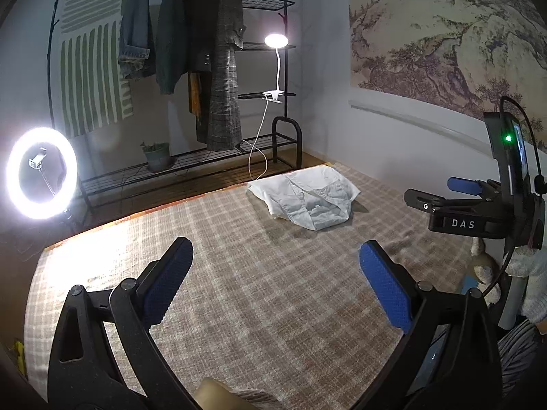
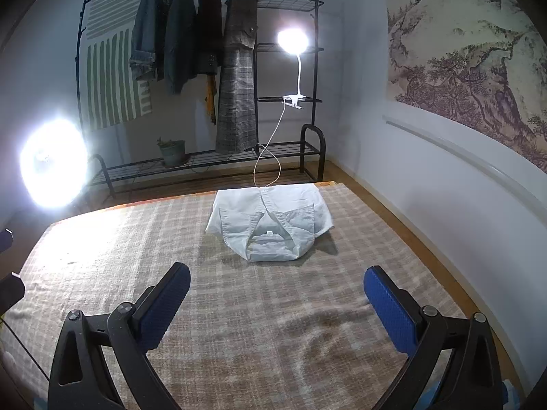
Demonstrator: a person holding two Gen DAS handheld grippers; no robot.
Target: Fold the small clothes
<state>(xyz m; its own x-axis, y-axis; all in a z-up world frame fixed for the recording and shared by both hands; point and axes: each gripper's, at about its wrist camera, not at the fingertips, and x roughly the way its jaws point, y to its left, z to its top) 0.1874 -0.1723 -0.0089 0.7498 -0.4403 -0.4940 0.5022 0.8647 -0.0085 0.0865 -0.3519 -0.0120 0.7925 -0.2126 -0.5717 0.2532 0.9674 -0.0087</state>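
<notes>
Toward the far edge of the checked tabletop (image 2: 239, 307), a small white shirt (image 2: 270, 225) is lying partly folded, collar facing near, its long axis running left to right. Both hand-held grippers, left (image 1: 275, 283) and right (image 2: 277, 299), are hovering wide open and empty; the right one is facing it squarely and appearing nearer.

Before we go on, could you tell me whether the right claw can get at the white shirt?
Probably yes: the right claw is open, and only bare checked blanket lies before the white shirt.
</notes>
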